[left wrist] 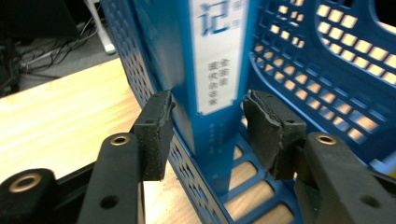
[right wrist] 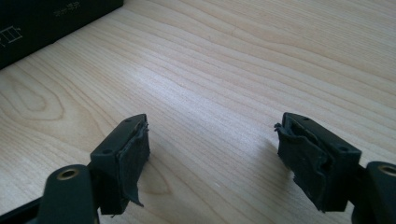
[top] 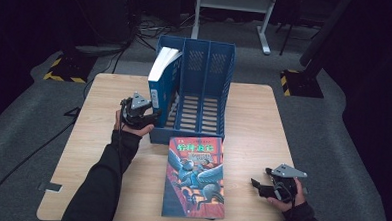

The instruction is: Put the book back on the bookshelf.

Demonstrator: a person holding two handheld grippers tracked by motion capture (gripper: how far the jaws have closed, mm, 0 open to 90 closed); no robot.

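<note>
A blue file rack (top: 204, 98) with three slots stands at the back middle of the table. A blue book (top: 161, 76) leans in its leftmost slot, spine toward me. My left gripper (top: 153, 117) is at that book's lower spine. In the left gripper view its pads (left wrist: 159, 130) press both sides of the blue book (left wrist: 217, 70), so the left gripper (left wrist: 208, 116) is shut on it. An illustrated book (top: 195, 176) lies flat in front of the rack. My right gripper (top: 255, 185) hovers open to its right, and the right gripper (right wrist: 212, 140) has bare wood between its jaws.
The wooden table (top: 253, 118) has bare surface on both sides of the rack. The rack's middle and right slots hold nothing. A dark book edge (right wrist: 46, 18) sits at the far left of the right gripper view. Cables and stand legs lie on the floor behind.
</note>
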